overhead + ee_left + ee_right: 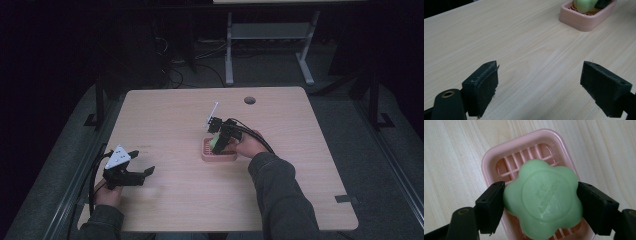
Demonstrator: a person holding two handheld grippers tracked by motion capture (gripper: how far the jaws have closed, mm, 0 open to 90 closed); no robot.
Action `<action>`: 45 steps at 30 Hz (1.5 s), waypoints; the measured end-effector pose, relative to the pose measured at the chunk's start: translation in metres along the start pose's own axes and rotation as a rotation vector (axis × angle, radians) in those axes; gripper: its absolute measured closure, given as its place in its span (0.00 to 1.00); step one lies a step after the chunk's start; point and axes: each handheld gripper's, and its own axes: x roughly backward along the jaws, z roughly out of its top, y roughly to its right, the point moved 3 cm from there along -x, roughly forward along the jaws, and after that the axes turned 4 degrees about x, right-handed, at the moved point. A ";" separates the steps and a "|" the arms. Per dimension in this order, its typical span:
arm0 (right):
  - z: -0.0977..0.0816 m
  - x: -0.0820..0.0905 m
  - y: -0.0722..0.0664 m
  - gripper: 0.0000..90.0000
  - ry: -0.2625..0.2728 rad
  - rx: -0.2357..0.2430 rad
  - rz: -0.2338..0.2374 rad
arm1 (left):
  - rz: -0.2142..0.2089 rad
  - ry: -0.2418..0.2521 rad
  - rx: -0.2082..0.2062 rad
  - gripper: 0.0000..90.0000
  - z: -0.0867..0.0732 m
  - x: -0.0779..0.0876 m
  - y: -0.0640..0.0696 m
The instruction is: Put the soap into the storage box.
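The right gripper (pixel 541 205) clamps the green soap (pixel 543 198) over the pink dish (pixel 489 160) at frame centre (its stamped lettering shows in the right gripper view). The left gripper (pixel 539 87) gapes empty, lower left in the high view.

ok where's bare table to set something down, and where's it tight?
Bare wood runs between the open left gripper and the pink soap dish, along the far edge by the grommet hole, and near the right edge. It is crowded at the dish, where the right gripper clamps the green soap.
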 end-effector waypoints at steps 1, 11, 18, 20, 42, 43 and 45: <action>0.000 0.000 0.000 0.28 0.000 -0.001 0.000 | 0.000 0.003 0.000 0.16 0.000 0.000 0.000; 0.001 0.002 -0.002 0.26 0.017 -0.005 0.007 | -0.001 -0.005 -0.010 0.16 0.000 0.000 0.000; 0.000 0.005 0.000 0.25 0.036 -0.012 0.014 | 0.002 -0.001 -0.004 0.16 0.000 0.000 0.000; 0.000 0.007 0.000 0.25 0.041 -0.014 0.013 | 0.004 -0.009 -0.008 0.16 0.000 0.000 -0.001; -0.013 0.021 0.001 0.24 0.095 -0.046 0.003 | 0.002 -0.011 -0.016 0.16 0.000 -0.001 0.001; -0.015 0.022 0.001 0.24 0.095 -0.054 0.003 | 0.002 -0.012 -0.014 0.16 0.000 -0.001 0.001; -0.018 0.023 0.001 0.23 0.099 -0.062 0.003 | 0.000 -0.012 -0.013 0.16 0.000 -0.001 0.000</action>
